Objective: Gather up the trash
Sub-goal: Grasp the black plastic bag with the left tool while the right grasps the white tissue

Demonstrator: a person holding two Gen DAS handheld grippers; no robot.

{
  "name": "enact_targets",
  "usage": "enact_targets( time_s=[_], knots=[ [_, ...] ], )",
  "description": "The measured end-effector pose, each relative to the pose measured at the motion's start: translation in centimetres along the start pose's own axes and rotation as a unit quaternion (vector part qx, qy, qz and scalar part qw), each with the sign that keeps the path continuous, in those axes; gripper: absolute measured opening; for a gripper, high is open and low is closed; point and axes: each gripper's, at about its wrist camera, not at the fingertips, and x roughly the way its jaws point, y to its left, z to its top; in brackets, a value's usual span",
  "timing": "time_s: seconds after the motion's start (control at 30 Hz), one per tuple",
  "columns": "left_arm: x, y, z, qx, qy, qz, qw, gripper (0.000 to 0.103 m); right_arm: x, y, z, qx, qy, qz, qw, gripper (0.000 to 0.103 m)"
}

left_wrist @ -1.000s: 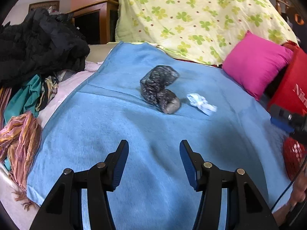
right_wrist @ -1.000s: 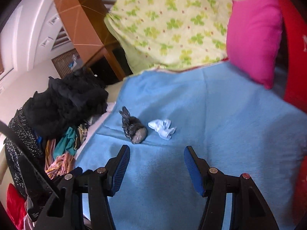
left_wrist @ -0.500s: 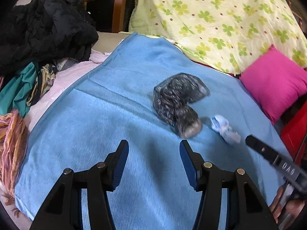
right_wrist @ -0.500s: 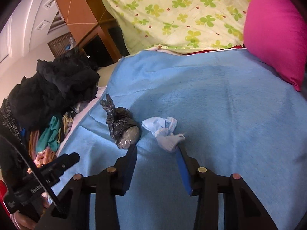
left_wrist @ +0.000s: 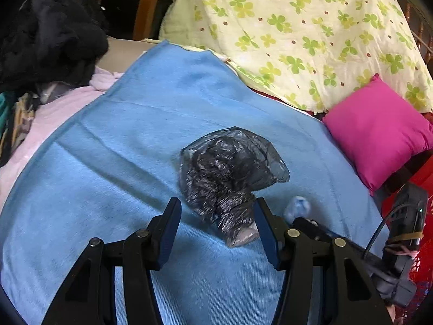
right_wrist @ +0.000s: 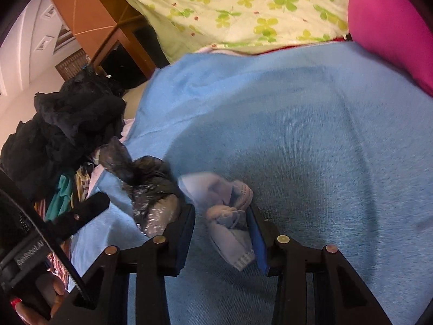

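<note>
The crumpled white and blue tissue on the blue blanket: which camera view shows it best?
The right wrist view. There the crumpled tissue lies whole between the open fingers of the right claw. In the left wrist view only a small blurred part shows behind the left claw.

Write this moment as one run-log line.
left gripper: open round black bag | right gripper: open round face mask | blue blanket

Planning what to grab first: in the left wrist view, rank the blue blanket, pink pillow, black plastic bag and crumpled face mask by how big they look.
1. Blue blanket, far the largest.
2. Pink pillow and black plastic bag: close in apparent size, and the bag is nearer, so unranked.
3. Crumpled face mask, smallest, partly hidden.
</note>
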Motion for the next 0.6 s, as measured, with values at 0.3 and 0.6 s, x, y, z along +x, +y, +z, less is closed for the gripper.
enact_targets(
  time_s=[0.3, 0.6],
  knots=[
    [3.8, 0.5, 0.6, -0.047, 0.037, -0.03, 0.9977, 0.062, -1.3, -1.1, 0.0, 0.009, -0.008, -0.002, 1.0, 0.027],
    [6.5, -0.6, -0.5, -0.066, 0.066, -0.029, 0.9952, 0.061, -5.0, -1.8, -0.2, -0.002, -0.024, -0.015, 1.0, 0.027]
  ],
)
